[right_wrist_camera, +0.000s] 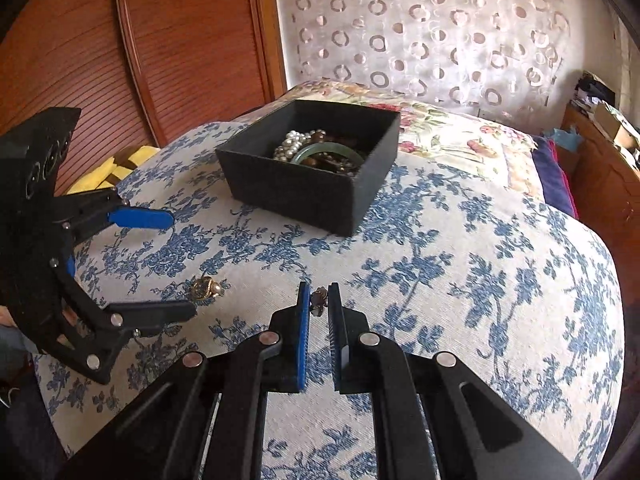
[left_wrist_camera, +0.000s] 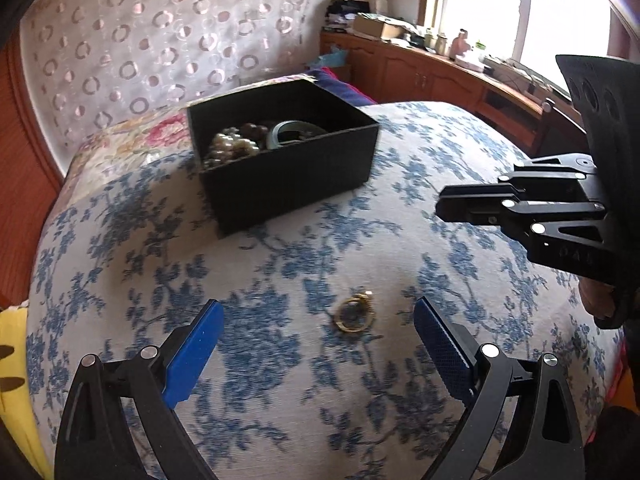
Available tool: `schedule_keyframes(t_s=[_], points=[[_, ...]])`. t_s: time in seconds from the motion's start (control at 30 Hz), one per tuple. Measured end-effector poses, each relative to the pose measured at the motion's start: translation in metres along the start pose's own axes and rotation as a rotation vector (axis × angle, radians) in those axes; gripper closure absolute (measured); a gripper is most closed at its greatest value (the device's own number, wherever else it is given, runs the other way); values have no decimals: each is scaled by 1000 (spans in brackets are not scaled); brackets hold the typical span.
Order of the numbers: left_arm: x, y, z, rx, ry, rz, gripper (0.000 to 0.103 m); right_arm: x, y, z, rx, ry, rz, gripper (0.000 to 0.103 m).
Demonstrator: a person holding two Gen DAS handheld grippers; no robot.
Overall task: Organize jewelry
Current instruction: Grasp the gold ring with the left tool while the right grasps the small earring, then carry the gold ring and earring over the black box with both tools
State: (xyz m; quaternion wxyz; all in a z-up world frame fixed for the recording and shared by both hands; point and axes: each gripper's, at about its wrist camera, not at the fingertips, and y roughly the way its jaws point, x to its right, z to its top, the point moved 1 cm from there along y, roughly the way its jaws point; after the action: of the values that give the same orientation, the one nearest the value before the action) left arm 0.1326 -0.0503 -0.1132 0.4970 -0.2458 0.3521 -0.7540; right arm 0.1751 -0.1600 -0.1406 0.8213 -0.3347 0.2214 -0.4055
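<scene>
A black open box (left_wrist_camera: 288, 184) sits on the blue-flowered bedspread and holds pearls, dark beads and a green bangle (right_wrist_camera: 320, 152). A gold ring-shaped piece (left_wrist_camera: 354, 314) lies on the cloth between my left gripper's (left_wrist_camera: 318, 316) wide-open blue fingers; it also shows in the right wrist view (right_wrist_camera: 206, 288). My right gripper (right_wrist_camera: 319, 300) is shut on a small brown and gold piece of jewelry (right_wrist_camera: 319, 302), held just above the cloth, to the right of the left gripper (right_wrist_camera: 176, 264).
A floral pillow (right_wrist_camera: 460, 136) lies behind the box. A wooden headboard (right_wrist_camera: 160, 40) and a ring-patterned curtain (right_wrist_camera: 440, 32) stand behind the bed. A cluttered wooden cabinet (left_wrist_camera: 420, 68) runs under the window. A yellow cloth (right_wrist_camera: 112, 172) lies at the bed's edge.
</scene>
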Motion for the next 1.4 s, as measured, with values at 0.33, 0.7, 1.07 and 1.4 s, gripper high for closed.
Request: schedule_keyframes(t_s=[0.33, 0.7, 1.07, 1.4], points=[[14, 9, -1, -31, 48, 8, 60, 6, -2, -8, 2, 16, -2, 93], [5, 5, 1, -2, 13, 5, 85, 7, -2, -7, 6, 15, -3, 93], [-16, -10, 29, 79, -42, 30, 85, 4, -11, 16, 41, -16, -8, 93], [-38, -20, 59, 146, -73, 59, 85, 5, -7, 63, 96, -50, -10, 93]])
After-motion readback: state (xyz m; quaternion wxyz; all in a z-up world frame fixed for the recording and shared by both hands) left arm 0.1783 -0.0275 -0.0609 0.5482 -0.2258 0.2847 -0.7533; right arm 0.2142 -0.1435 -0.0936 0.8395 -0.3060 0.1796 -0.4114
